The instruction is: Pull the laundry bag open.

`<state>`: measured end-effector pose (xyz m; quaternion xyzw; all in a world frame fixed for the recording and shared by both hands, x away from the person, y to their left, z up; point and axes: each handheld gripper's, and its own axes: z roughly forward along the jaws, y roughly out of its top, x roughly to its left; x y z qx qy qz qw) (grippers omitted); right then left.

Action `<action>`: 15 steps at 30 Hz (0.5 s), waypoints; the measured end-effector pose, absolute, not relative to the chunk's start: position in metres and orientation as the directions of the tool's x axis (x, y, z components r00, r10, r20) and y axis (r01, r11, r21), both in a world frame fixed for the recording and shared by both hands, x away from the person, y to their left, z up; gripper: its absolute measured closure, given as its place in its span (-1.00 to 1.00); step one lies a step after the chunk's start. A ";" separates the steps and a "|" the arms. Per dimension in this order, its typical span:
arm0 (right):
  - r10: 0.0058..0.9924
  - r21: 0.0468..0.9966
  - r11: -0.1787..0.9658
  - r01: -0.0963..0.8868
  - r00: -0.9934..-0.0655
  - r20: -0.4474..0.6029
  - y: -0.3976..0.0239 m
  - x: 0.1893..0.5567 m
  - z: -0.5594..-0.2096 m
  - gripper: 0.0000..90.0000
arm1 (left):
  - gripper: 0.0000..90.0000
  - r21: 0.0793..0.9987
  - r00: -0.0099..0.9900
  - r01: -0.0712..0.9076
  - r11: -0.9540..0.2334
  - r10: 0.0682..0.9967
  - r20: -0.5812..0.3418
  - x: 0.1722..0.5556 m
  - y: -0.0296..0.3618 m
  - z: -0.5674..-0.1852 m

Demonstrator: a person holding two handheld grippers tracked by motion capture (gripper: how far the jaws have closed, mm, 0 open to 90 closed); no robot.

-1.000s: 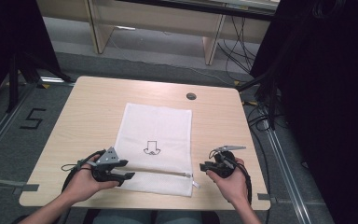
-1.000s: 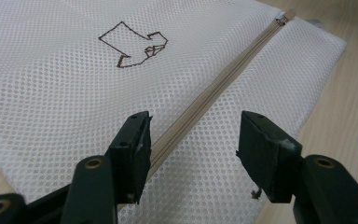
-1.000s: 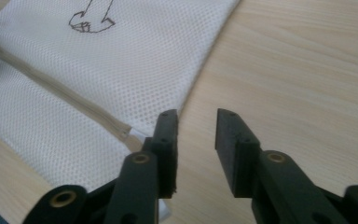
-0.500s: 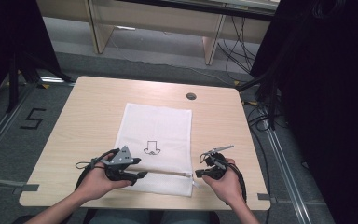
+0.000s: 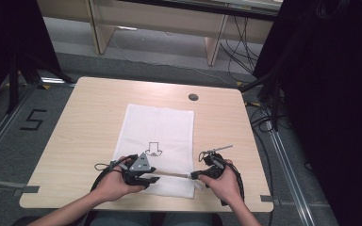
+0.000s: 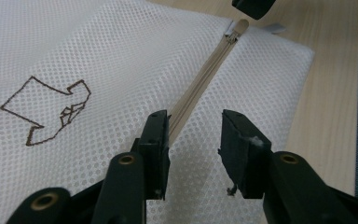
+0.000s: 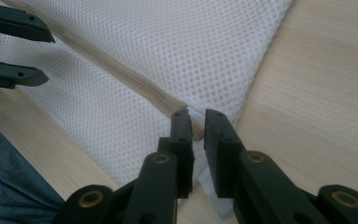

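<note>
A white mesh bag point(image 5: 158, 127) lies flat on the table, printed with a brown arrow outline point(image 5: 154, 148) point(image 6: 46, 107). Its beige zipper point(image 5: 172, 174) point(image 6: 200, 79) point(image 7: 121, 70) runs along the near edge. My left gripper point(image 5: 152, 179) point(image 6: 193, 135) hovers over the bag's near left part. Its jaws have just been closing and stand apart, the zipper passing by the left one, nothing pinched. My right gripper point(image 5: 193, 175) point(image 7: 198, 126) sits at the zipper's right end. Its jaws have just eased a little, but remain narrow on the zipper pull point(image 6: 237, 28).
The wooden table point(image 5: 89, 122) has a round cable hole point(image 5: 193, 97) at the back right. Bare wood lies left and right of the bag. The table's near edge is just behind both hands. Cables and dark equipment stand to the right.
My left hand has slid right along the near edge onto the bag, and its jaws have narrowed. My right hand has shifted slightly left, at the zipper's end.
</note>
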<state>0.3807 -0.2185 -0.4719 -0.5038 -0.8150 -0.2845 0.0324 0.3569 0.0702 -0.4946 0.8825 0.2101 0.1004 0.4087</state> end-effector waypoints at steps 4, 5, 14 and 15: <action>0.813 0.412 0.315 0.855 -0.467 0.348 -0.217 0.381 -0.474 0.70 | 0.47 0.734 0.892 0.308 -0.606 0.452 -0.001 0.358 0.071 -0.503; 0.817 0.412 0.307 0.858 -0.460 0.348 -0.216 0.381 -0.475 0.68 | 0.49 0.731 0.892 0.309 -0.609 0.452 -0.001 0.358 0.071 -0.505; 0.820 0.378 0.272 0.885 -0.418 0.391 -0.207 0.380 -0.469 0.91 | 0.53 0.710 0.897 0.307 -0.634 0.443 0.007 0.359 0.066 -0.510; 0.820 0.378 0.272 0.885 -0.418 0.391 -0.207 0.380 -0.469 0.91 | 0.53 0.710 0.897 0.307 -0.634 0.443 0.007 0.359 0.066 -0.510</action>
